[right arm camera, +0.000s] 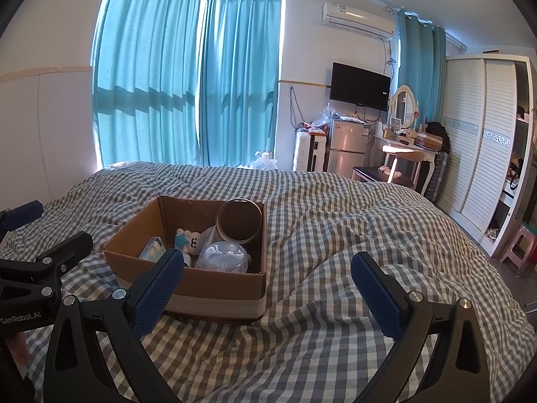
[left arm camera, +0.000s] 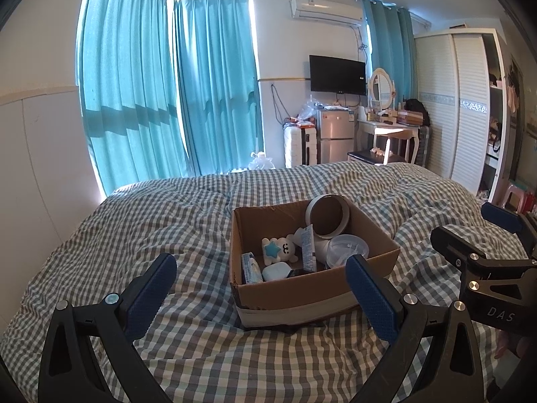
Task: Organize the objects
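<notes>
An open cardboard box (left arm camera: pixel 302 290) sits on the checked bed cover (left arm camera: pixel 167 228); it also shows in the right wrist view (right arm camera: pixel 218 285). Inside lie a round mirror (left arm camera: pixel 328 216), a white plush toy with a blue star (left arm camera: pixel 278 250), a clear lidded tub (left arm camera: pixel 347 248), a tube (left arm camera: pixel 308 248), a tissue pack (left arm camera: pixel 251 268) and a small white case (left arm camera: pixel 275 272). My left gripper (left arm camera: pixel 261 299) is open and empty just in front of the box. My right gripper (right arm camera: pixel 268 288) is open and empty, at the box's near right corner. It shows at the right edge of the left wrist view (left arm camera: pixel 470 231).
Blue curtains (left arm camera: pixel 167 84) hang behind the bed. A small fridge (left arm camera: pixel 335 134), a suitcase (left arm camera: pixel 298 146), a dressing table with mirror (left arm camera: pixel 386 124) and a stool (left arm camera: pixel 372 158) stand at the far wall. A white wardrobe (left arm camera: pixel 463 110) is at the right.
</notes>
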`<state>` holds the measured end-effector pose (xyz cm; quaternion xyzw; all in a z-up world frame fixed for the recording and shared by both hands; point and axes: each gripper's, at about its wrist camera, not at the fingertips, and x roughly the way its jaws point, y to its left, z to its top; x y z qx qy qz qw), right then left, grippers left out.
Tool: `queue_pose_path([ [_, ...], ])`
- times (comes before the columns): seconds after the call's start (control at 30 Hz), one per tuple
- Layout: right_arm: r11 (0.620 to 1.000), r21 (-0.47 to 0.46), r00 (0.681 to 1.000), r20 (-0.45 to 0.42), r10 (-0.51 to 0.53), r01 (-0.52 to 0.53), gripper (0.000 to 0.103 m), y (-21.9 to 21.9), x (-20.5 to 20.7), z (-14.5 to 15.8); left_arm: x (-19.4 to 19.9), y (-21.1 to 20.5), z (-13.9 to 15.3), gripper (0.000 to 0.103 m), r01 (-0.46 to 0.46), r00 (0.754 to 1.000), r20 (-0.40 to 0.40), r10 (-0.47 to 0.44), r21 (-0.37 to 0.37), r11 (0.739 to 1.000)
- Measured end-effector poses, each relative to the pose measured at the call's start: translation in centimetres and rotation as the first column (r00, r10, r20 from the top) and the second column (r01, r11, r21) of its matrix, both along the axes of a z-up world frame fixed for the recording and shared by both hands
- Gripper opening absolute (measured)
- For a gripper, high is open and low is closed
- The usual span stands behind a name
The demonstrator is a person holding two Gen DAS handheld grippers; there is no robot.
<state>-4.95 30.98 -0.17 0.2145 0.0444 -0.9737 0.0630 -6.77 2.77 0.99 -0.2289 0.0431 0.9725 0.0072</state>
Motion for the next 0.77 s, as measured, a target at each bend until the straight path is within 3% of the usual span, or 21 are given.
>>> queue_pose_path([
  [0.77,1.0,0.0,1.0,0.018,0.001,-0.001,0.1,-0.17,-0.14,-0.56,0.02,-0.45,-0.68,0.103,-0.018,1.0,0.012,0.018,-0.007,1.0],
])
